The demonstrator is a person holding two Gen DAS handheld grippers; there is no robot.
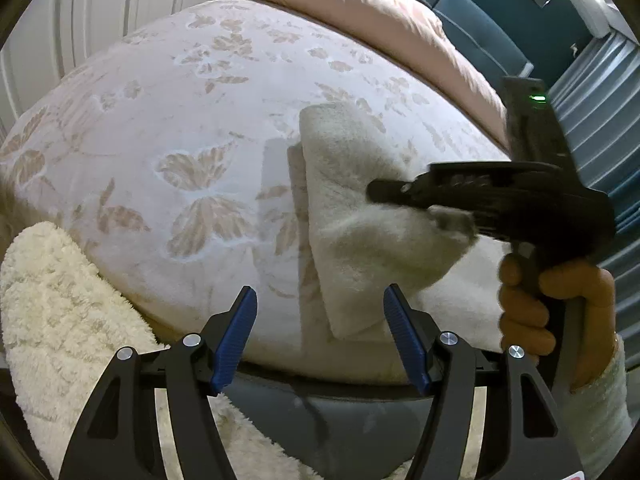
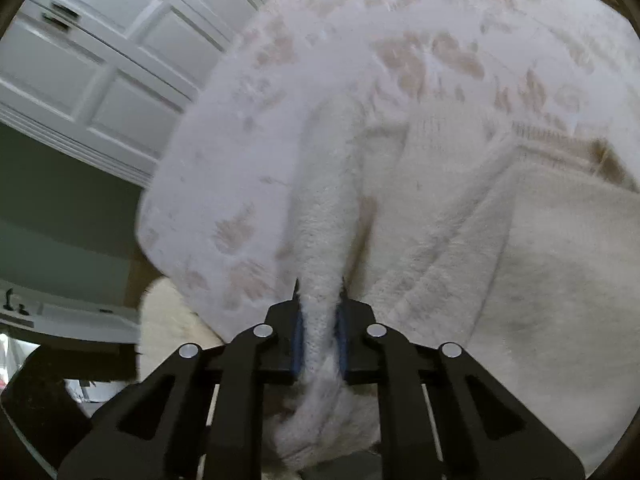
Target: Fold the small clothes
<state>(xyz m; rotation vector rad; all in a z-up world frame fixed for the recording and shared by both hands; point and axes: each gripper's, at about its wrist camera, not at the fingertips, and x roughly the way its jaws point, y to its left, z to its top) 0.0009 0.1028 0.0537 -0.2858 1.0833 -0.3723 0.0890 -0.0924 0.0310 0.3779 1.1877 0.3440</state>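
Lying on the bed [image 1: 168,92], the fluffy white garment [image 1: 360,240] is soft and limp (best taken at an edge); right gripper [image 2: 319,292] pinches a fold, left gripper [image 1: 320,304] gapes empty.

Likely bedroom; bedspread [image 1: 168,128], pillow [image 1: 360,12]

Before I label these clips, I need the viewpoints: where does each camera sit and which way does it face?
Left wrist: on the left gripper, jaws open, facing down over the bed; shows the right gripper, a hand.
Right wrist: on the right gripper, jaws clamped on white cloth, facing the bed and cupboards.
Shared: cloth, bed.
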